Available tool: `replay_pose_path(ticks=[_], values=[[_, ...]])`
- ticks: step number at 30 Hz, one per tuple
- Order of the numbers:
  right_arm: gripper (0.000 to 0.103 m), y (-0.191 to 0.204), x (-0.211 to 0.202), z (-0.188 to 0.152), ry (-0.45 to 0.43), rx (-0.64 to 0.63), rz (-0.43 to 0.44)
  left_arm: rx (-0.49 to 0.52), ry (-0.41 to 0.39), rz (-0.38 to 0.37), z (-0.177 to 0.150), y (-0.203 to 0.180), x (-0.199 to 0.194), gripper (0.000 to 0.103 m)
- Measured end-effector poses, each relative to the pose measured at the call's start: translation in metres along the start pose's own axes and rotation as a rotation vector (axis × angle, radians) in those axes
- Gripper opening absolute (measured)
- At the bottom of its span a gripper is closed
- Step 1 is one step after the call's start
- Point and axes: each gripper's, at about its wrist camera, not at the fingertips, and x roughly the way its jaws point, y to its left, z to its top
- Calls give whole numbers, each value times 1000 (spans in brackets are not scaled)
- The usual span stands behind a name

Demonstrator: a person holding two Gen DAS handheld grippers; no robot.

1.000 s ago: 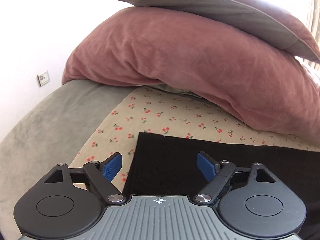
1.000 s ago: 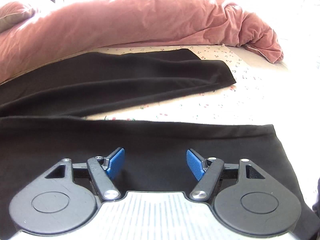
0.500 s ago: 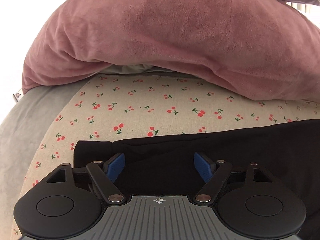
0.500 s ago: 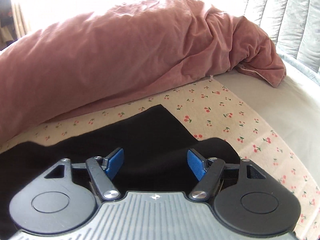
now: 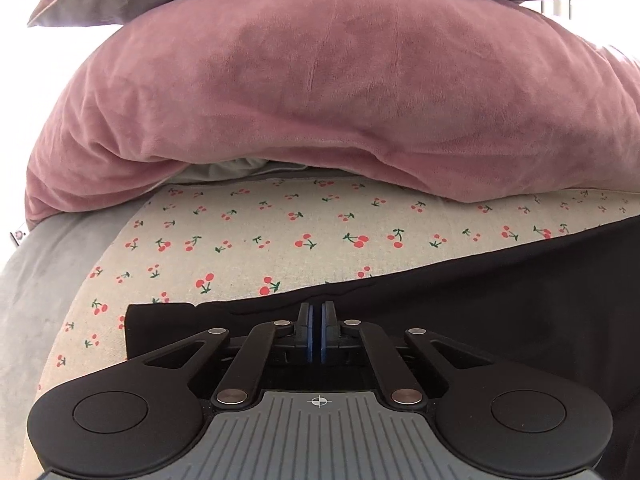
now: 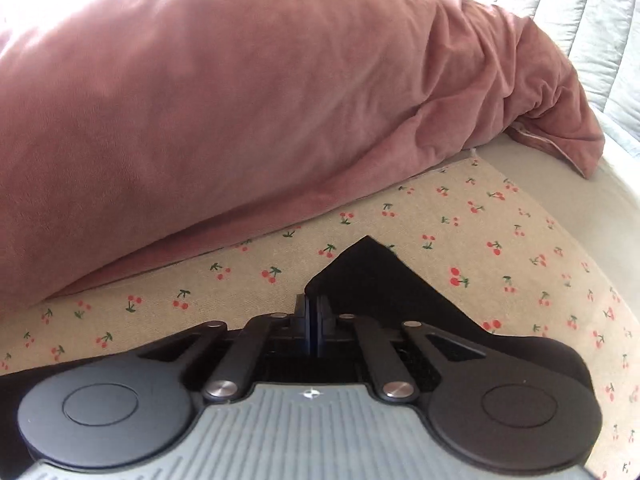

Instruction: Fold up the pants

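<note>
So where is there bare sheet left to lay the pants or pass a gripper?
A bare strip of cherry sheet runs between the pants and the pink duvet; in the right view it widens right of the pants corner. Crowded along the duvet edge and at both shut grippers.

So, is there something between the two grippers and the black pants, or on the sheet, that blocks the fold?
Nothing visible does. The left gripper and right gripper are each shut at the far edge of the black pants. The cherry sheet beyond is bare up to the pink duvet, which lies apart from the pants.
</note>
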Motion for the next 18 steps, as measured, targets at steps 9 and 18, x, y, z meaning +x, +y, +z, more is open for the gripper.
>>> replay_pose_path(ticks=[9,18], values=[[0,-58,-127,27,-240,74,158,-101,-185,-31,8,27,-102,1],[0,-181,-254,-75,-217,120,294,-133,-214,-141,-98,48,-234,2]])
